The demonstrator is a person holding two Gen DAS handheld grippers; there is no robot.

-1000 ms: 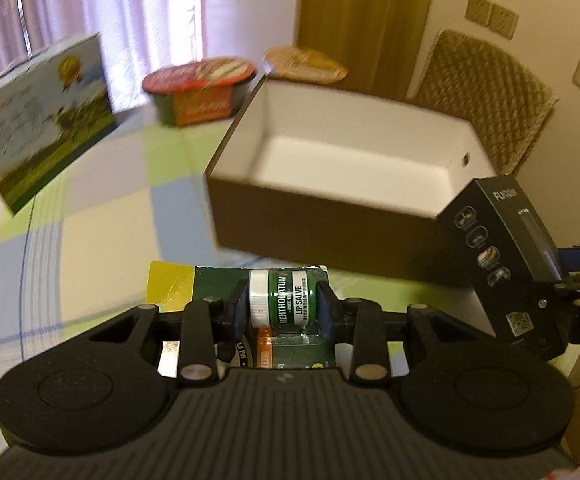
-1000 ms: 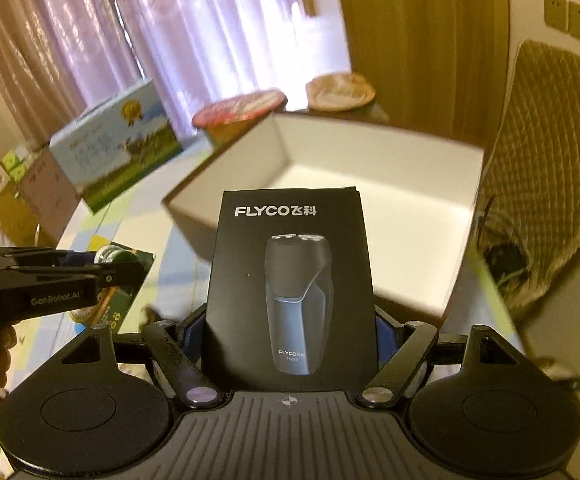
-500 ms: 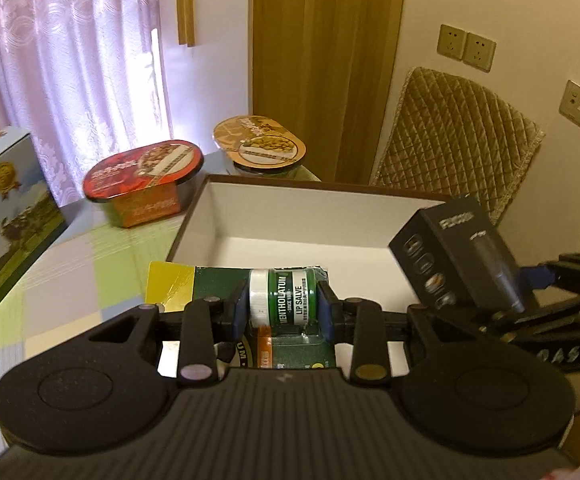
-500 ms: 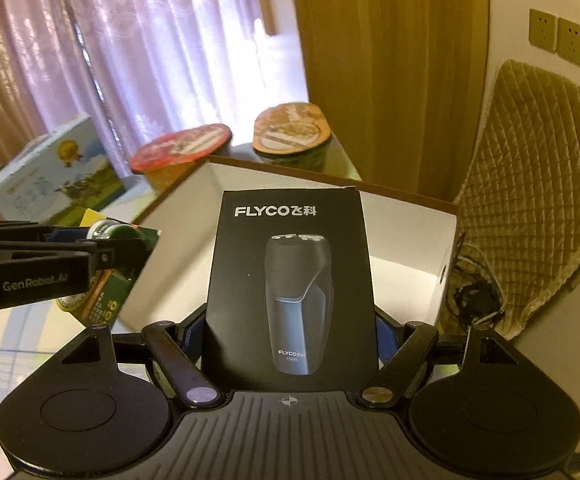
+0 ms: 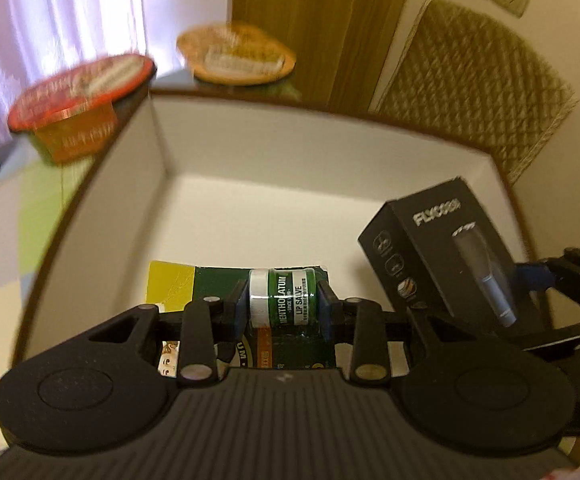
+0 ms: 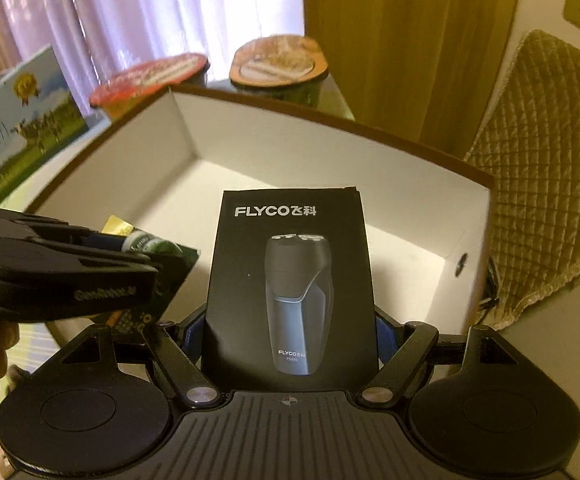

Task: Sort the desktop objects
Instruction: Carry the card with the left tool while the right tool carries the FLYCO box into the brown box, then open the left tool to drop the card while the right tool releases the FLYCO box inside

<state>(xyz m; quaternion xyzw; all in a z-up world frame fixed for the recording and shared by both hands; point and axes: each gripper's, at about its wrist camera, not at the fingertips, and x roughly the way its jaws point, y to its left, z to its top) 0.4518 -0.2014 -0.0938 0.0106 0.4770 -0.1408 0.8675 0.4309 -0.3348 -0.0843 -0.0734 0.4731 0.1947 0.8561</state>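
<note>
Two handheld grippers hang over an open white-lined cardboard box (image 5: pixel 249 184) on a checked tablecloth (image 5: pixel 37 184). The left gripper (image 5: pixel 283 307) is clamped on a green lip salve pack (image 5: pixel 290 300), held above the box's near left part; the right gripper (image 6: pixel 290 336) grasps a black shaver box (image 6: pixel 290 280) upright, above the near right part. Beyond the far wall stand a red-lidded bowl (image 5: pixel 77 92) and an orange-lidded bowl (image 5: pixel 237 54); a milk carton (image 6: pixel 17 128) stands far left.

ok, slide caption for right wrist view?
Right gripper holds the shaver box above the open white box.
</note>
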